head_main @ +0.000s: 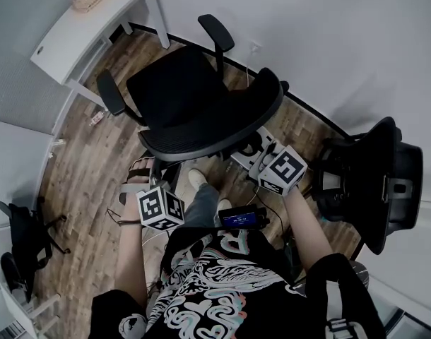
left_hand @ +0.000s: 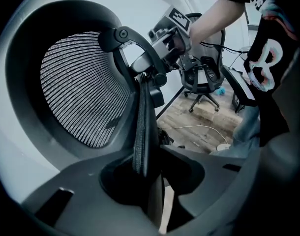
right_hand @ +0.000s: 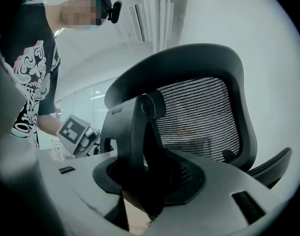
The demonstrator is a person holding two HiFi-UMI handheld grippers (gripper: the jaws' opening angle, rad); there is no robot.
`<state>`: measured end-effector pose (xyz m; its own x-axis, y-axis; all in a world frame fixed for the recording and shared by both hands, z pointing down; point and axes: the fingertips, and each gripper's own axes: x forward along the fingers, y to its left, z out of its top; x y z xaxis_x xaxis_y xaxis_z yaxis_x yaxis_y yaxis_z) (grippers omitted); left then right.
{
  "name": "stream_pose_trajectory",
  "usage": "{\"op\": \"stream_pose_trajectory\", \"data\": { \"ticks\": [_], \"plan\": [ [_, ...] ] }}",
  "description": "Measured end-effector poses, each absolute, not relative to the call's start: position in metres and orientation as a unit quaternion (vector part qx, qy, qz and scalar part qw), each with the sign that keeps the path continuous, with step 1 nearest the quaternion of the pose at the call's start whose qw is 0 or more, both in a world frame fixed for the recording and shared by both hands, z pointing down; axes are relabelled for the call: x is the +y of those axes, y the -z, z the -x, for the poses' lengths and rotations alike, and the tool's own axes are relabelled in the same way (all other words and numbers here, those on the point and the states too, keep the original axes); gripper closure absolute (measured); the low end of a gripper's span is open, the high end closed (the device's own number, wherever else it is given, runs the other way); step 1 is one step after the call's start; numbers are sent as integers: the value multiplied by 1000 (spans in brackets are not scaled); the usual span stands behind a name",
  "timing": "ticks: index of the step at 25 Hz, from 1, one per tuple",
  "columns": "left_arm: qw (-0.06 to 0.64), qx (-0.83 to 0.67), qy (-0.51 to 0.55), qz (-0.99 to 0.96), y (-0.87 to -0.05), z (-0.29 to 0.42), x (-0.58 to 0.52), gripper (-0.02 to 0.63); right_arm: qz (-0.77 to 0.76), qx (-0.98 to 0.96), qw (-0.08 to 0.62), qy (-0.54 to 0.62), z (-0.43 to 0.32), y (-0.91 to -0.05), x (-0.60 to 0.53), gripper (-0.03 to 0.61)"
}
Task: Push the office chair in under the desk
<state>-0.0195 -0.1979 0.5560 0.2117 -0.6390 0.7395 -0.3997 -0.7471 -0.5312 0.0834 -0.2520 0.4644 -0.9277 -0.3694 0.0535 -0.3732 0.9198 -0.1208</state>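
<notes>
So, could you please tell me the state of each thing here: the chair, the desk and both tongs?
office chair: upright, apart from the desk, not yet pushed under it.
desk: stands by the wall, away from the chair.
left tongs: shut on the rim of the backrest.
right tongs: shut on the support at the rear of the backrest.
second chair: stands aside at the right, nobody touching it.

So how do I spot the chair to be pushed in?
Find the white desk at the far left. The black mesh-backed office chair stands in front of it. Unlike the other black chair by the right wall, its backrest is gripped by the left claw and right claw.
</notes>
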Motion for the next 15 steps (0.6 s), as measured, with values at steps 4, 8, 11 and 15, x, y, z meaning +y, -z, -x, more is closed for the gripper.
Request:
{"op": "stream_pose_trajectory", "data": {
  "ticks": [4,8,11,15],
  "plan": [
    [117,337,531,769,-558,29,-205,476,-197,-978,2,-66,-75,-466,-260,402],
    [124,337,529,769,-556,49,-215,477,-201,-978,-6,-62,-56,-462,-269,405],
    [133,337,526,770,-550,75,-224,477,-204,-977,-3,-62,-30,-457,-278,405],
    [141,336,524,770,-551,88,-229,479,-206,-977,-4,-61,-17,-458,-281,407]
  ]
}}
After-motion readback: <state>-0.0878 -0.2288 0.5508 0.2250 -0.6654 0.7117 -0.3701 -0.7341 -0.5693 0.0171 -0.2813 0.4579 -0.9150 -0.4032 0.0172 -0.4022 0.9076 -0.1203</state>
